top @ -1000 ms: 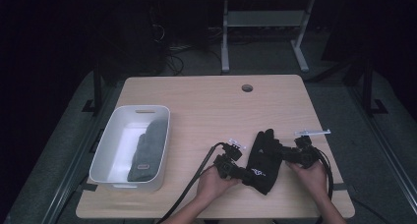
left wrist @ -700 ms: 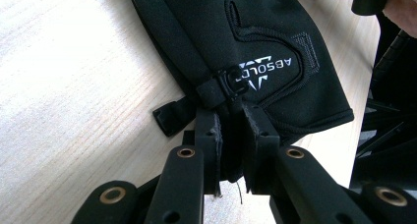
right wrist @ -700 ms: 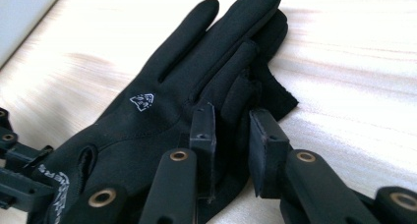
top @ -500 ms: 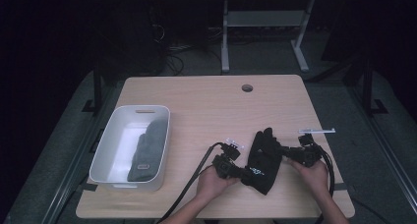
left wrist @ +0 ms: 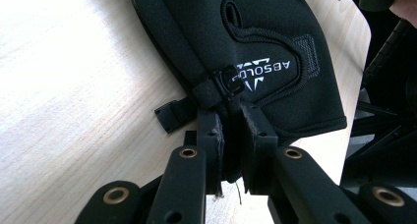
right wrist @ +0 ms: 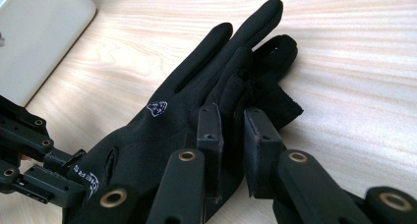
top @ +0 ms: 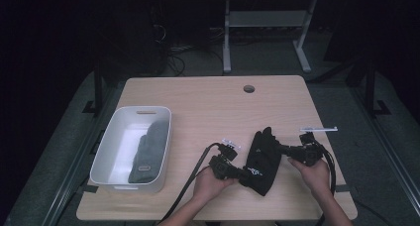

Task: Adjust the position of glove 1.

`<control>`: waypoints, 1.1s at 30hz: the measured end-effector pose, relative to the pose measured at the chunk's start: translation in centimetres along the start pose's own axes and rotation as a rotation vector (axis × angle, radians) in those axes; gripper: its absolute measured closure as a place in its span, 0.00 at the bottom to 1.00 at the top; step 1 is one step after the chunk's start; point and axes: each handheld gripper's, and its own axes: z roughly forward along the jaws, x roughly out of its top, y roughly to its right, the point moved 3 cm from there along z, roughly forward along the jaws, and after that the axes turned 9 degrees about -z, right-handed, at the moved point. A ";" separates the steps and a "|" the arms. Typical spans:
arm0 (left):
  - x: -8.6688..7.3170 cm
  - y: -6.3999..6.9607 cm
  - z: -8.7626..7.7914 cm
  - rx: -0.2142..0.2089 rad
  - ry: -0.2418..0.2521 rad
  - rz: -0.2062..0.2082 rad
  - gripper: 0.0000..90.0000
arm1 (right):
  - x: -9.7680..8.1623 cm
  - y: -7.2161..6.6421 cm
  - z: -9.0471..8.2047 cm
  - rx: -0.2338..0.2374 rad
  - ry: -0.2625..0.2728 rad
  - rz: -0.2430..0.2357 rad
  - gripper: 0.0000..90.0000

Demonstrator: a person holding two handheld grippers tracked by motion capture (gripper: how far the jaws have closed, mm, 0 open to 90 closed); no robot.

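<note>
1. A black glove lies flat on the wooden table, well to the right of a white bin and near the table's front edge.
2. The left gripper, at the glove's left edge, pinches its cuff beside a small buckle; the jaws are pressed tight on the fabric.
3. The right gripper, at the glove's right edge, has just been closing and now clamps the fabric by the thumb.
4. Inside the bin rests a grey glove, well apart from the black one.
</note>
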 end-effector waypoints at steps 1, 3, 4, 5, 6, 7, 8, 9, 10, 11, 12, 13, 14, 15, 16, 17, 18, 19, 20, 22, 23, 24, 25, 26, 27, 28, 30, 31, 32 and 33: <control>0.0 0.0 -0.1 -0.001 0.000 0.003 0.89 | 0.0 0.0 0.0 0.002 0.002 0.004 0.88; 0.0 0.0 -0.1 -0.004 0.002 0.005 0.89 | 0.1 0.0 -0.1 0.008 0.007 0.011 0.88; 0.0 0.0 -0.2 -0.003 0.001 0.005 0.89 | 0.1 -0.1 -0.1 0.011 0.009 0.014 0.88; -0.1 0.1 -0.2 -0.007 0.002 0.006 0.89 | 0.1 -0.1 -0.2 0.017 0.011 0.020 0.88; -0.1 0.1 -0.3 -0.009 0.001 0.008 0.89 | 0.1 -0.1 -0.2 0.024 0.018 0.025 0.88; -0.1 0.1 -0.3 -0.008 0.002 0.008 0.89 | 0.2 -0.2 -0.3 0.029 0.021 0.028 0.88; -0.1 0.1 -0.4 -0.008 0.005 0.007 0.89 | 0.3 -0.2 -0.4 0.030 0.024 0.031 0.88; 0.0 0.2 -0.5 -0.010 0.009 0.009 0.89 | 0.4 -0.3 -0.4 0.030 0.021 0.028 0.88; 0.0 0.2 -0.6 -0.012 0.013 0.007 0.89 | 0.5 -0.3 -0.5 0.032 0.022 0.028 0.89; 0.0 0.2 -0.6 -0.013 0.016 0.008 0.89 | 0.6 -0.4 -0.6 0.034 0.024 0.027 0.89; 0.0 0.2 -0.6 -0.013 0.016 0.008 0.90 | 0.6 -0.4 -0.6 0.034 0.024 0.027 0.89; 0.0 0.2 -0.8 -0.015 0.018 0.008 0.90 | 0.9 -0.5 -0.6 0.040 0.030 0.026 0.89; 0.0 0.2 -0.9 -0.014 0.017 0.011 0.90 | 1.0 -0.6 -0.6 0.041 0.029 0.023 0.89; 0.0 0.2 -1.1 -0.013 0.017 0.015 0.90 | 1.1 -0.7 -0.6 0.043 0.030 0.024 0.89; -0.1 0.2 -1.2 -0.014 0.019 0.016 0.90 | 1.2 -0.9 -0.7 0.045 0.030 0.022 0.89; -0.1 0.3 -1.4 -0.015 0.024 0.014 0.90 | 1.4 -1.0 -0.7 0.045 0.034 0.019 0.89; -0.1 0.2 -1.6 -0.012 0.023 0.021 0.90 | 1.5 -1.1 -0.7 0.052 0.034 0.030 0.89; -0.1 0.3 -1.7 -0.014 0.028 0.015 0.90 | 1.5 -1.1 -0.7 0.056 0.041 0.026 0.89; -0.1 0.3 -2.0 -0.015 0.029 0.021 0.90 | 1.6 -1.2 -0.7 0.057 0.041 0.026 0.89; 0.0 0.4 -2.3 -0.018 0.038 0.020 0.90 | 1.8 -1.3 -0.7 0.066 0.046 0.034 0.89; 0.0 0.5 -2.5 -0.018 0.040 0.021 0.90 | 1.9 -1.4 -0.7 0.071 0.047 0.037 0.89; 0.0 0.5 -2.8 -0.016 0.039 0.026 0.90 | 2.1 -1.5 -0.7 0.073 0.049 0.030 0.89; 0.0 0.6 -2.9 -0.014 0.043 0.029 0.90 | 2.3 -1.6 -0.8 0.077 0.048 0.030 0.89; 0.1 0.7 -3.2 -0.018 0.053 0.028 0.90 | 2.4 -1.7 -0.8 0.079 0.049 0.030 0.89; 0.1 0.7 -3.3 -0.017 0.054 0.031 0.90 | 2.7 -1.8 -0.8 0.080 0.056 0.027 0.89; 0.2 0.8 -3.6 -0.018 0.059 0.032 0.90 | 2.8 -1.9 -0.9 0.083 0.060 0.028 0.89; 0.2 0.9 -4.1 -0.017 0.070 0.032 0.90 | 3.3 -2.2 -0.9 0.092 0.062 0.030 0.89; 0.3 0.9 -4.3 -0.018 0.073 0.035 0.90 | 3.4 -2.2 -1.0 0.091 0.066 0.020 0.89; 0.3 0.9 -4.5 -0.016 0.076 0.036 0.90 | 3.6 -2.3 -1.0 0.094 0.067 0.018 0.89; 0.3 0.9 -4.7 -0.014 0.074 0.042 0.89 | 3.8 -2.5 -1.0 0.096 0.071 0.016 0.89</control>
